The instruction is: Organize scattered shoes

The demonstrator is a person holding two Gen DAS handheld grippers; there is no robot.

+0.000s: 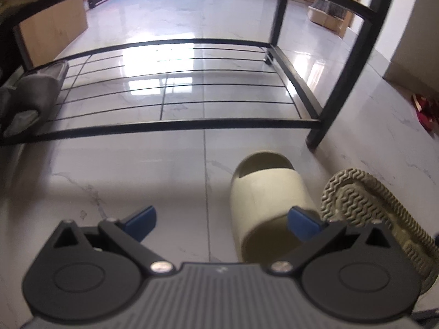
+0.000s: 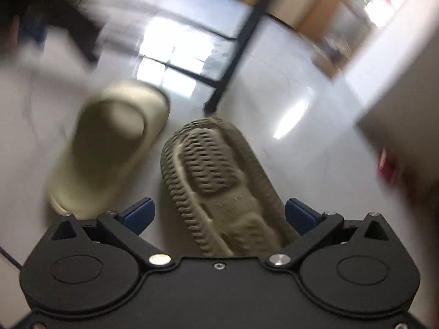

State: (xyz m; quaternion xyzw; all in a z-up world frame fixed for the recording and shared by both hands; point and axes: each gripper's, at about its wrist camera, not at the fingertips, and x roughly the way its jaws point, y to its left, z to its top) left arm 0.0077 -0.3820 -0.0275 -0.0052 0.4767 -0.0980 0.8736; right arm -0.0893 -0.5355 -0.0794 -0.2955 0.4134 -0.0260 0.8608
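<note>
A beige slide sandal lies upright on the tiled floor in front of a black metal shoe rack. Its mate lies beside it on the right, sole up. My left gripper is open and empty, low over the floor; its right fingertip overlaps the upright sandal. A grey slipper sits on the rack's lower shelf at the left. In the blurred right wrist view my right gripper is open and straddles the overturned sandal; the upright sandal lies to its left.
The rack's front right leg stands just behind the sandals. A red shoe or object lies on the floor at far right. Cardboard boxes stand behind the rack at left and at back right.
</note>
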